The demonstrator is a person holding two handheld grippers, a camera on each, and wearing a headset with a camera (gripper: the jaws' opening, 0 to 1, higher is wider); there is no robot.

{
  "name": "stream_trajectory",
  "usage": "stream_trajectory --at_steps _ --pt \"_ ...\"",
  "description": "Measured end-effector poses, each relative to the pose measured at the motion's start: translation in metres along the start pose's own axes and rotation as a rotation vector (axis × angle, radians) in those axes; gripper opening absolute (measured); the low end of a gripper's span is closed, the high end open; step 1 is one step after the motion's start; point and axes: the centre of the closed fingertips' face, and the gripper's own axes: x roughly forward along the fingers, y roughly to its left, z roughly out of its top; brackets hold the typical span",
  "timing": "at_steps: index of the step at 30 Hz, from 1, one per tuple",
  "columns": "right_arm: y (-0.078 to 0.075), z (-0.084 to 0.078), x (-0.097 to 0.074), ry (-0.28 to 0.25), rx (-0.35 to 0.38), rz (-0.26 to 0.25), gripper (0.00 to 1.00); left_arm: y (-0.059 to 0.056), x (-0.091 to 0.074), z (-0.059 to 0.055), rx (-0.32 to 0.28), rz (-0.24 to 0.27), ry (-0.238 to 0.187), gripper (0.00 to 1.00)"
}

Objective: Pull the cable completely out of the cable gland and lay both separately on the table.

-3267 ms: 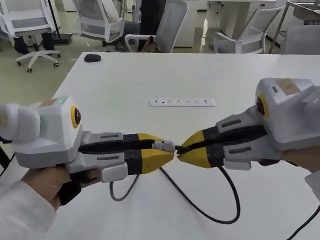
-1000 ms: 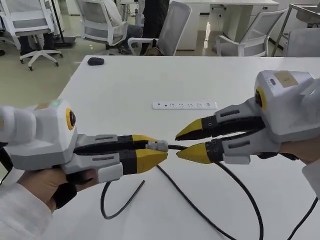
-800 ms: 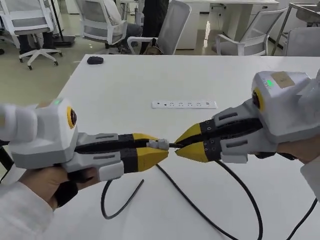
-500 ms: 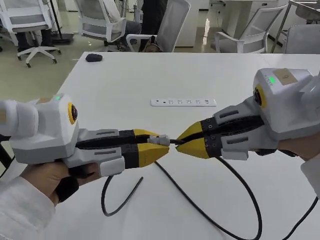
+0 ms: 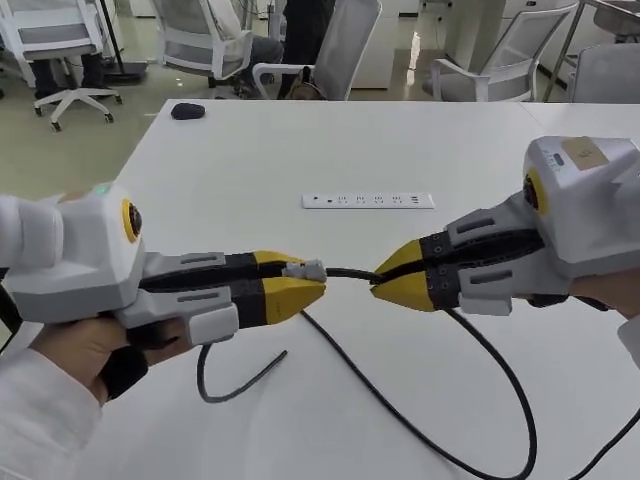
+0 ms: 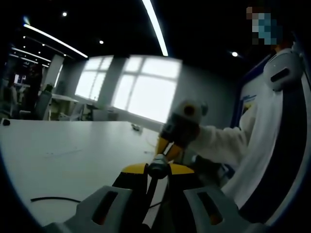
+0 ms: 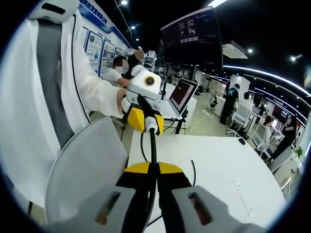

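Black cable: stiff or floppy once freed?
Probably semi-floppy: the cable runs nearly straight from the cable gland in the left gripper to the right gripper, yet drapes in wide loops on the table. Likely springy: its free end lies curled. Its round jacket may slip in the fingers.

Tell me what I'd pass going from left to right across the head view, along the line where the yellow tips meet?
left gripper, shut on the cable gland → the taut stretch of black cable → right gripper, shut on the cable
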Motion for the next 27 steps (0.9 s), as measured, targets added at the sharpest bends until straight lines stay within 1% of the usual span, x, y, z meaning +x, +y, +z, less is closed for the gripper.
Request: stream_trajectory --at_steps 6,7,8,13,17,24,25,27 --pt "-0.004 -0.015 -0.008 0.024 0.024 -0.023 0.03 0.003 -0.002 0.002 -0.005 0.007 -0.013 0.17" --pt "-0.004 -0.017 -0.009 0.027 0.028 -0.026 0.03 0.003 -0.002 0.003 0.0 0.008 -0.016 0.17" --pt "-0.005 -0.02 -0.01 0.032 0.034 -0.031 0.03 0.003 -0.002 0.005 0.016 0.005 -0.029 0.17" --pt "-0.008 -0.03 -0.014 0.037 0.058 -0.048 0.03 0.004 -0.001 0.007 0.029 0.01 -0.043 0.17" --pt "-0.008 -0.037 -0.015 0.05 0.07 -0.051 0.03 0.005 -0.002 0.006 0.018 0.016 -0.039 0.17" --pt "-0.007 -0.039 -0.014 0.052 0.08 -0.052 0.03 0.005 -0.002 0.004 0.017 0.025 -0.033 0.17" --pt "-0.007 -0.04 -0.014 0.053 0.082 -0.05 0.03 0.006 -0.002 0.003 0.017 0.028 -0.029 0.17" --pt "-0.003 -0.043 -0.013 0.065 0.09 -0.028 0.03 0.005 0.0 0.002 0.024 0.031 -0.016 0.17"
